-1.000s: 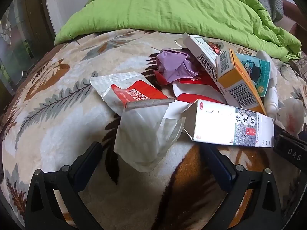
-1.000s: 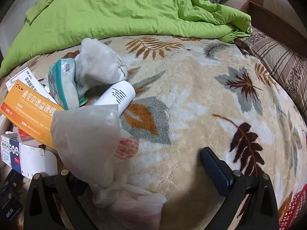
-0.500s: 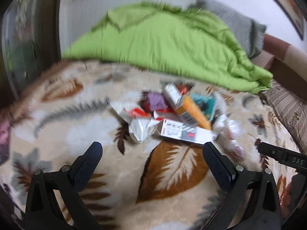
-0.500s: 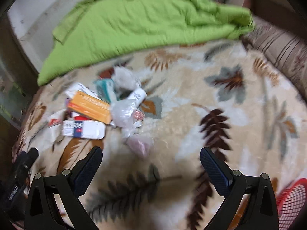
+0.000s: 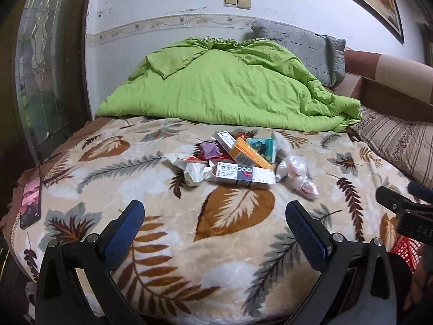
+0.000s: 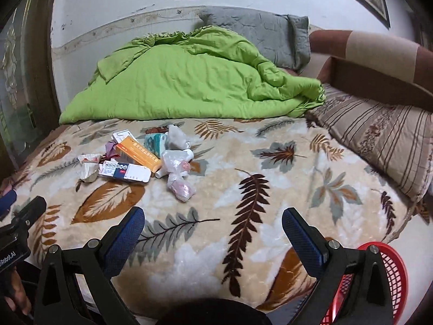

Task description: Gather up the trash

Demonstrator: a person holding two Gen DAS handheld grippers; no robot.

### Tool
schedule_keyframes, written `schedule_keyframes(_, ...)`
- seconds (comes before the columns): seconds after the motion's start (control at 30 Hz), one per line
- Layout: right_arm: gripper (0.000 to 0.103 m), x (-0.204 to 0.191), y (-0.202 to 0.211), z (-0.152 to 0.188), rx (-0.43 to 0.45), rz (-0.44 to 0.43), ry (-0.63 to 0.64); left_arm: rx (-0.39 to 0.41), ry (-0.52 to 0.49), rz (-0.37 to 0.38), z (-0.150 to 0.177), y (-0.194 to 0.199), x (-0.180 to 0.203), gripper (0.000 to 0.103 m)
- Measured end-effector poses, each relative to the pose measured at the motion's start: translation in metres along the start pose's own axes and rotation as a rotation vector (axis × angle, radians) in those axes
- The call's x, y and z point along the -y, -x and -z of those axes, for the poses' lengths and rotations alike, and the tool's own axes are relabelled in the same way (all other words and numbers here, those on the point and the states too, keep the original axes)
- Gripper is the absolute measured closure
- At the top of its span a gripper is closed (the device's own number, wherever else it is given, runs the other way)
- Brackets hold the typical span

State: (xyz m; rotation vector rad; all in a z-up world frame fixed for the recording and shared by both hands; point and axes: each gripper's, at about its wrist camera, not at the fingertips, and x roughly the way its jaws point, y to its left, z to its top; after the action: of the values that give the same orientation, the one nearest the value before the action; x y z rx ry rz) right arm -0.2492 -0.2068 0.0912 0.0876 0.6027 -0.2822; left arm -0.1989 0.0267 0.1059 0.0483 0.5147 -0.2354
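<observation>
Leaf-patterned blanket [image 5: 238,243] covers the bed; the trash [image 5: 238,159] lies heaped on it near the middle, in front of a green quilt [image 5: 230,86]. Heap includes an orange box [image 6: 138,155], a white box [image 6: 124,172] and a plastic bag [image 6: 177,172]. Left tongs [image 5: 215,224] and right tongs [image 6: 213,224] both stand apart, empty, well short of the heap. Red basket [image 6: 389,268] sits beside the bed at lower right.

the black body of the right gripper [image 5: 414,223], seen at the edge of the left wrist view, carries the white letters "das", cut off at the frame. the left gripper [image 6: 10,246], at the edge of the right wrist view, bears "nrobot.ai", its start cropped. print on the orange box [image 6: 138,155] and white box [image 5: 243,174] is too small to read.
</observation>
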Motion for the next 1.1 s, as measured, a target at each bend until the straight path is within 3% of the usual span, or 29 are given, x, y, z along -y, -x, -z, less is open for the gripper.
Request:
schedule_keyframes(0.57, 0.000, -0.007, -0.012, 0.002, -0.024, 0.057, 0.050, -0.054, 0.008, -0.010, 0.007, -0.024, -0.002, 0.000)
schedule_keyframes(1.1, 0.000, -0.008, -0.012, 0.002, -0.030, 0.051, 0.052, -0.058, 0.011, -0.014, 0.009, -0.025, 0.000, 0.000)
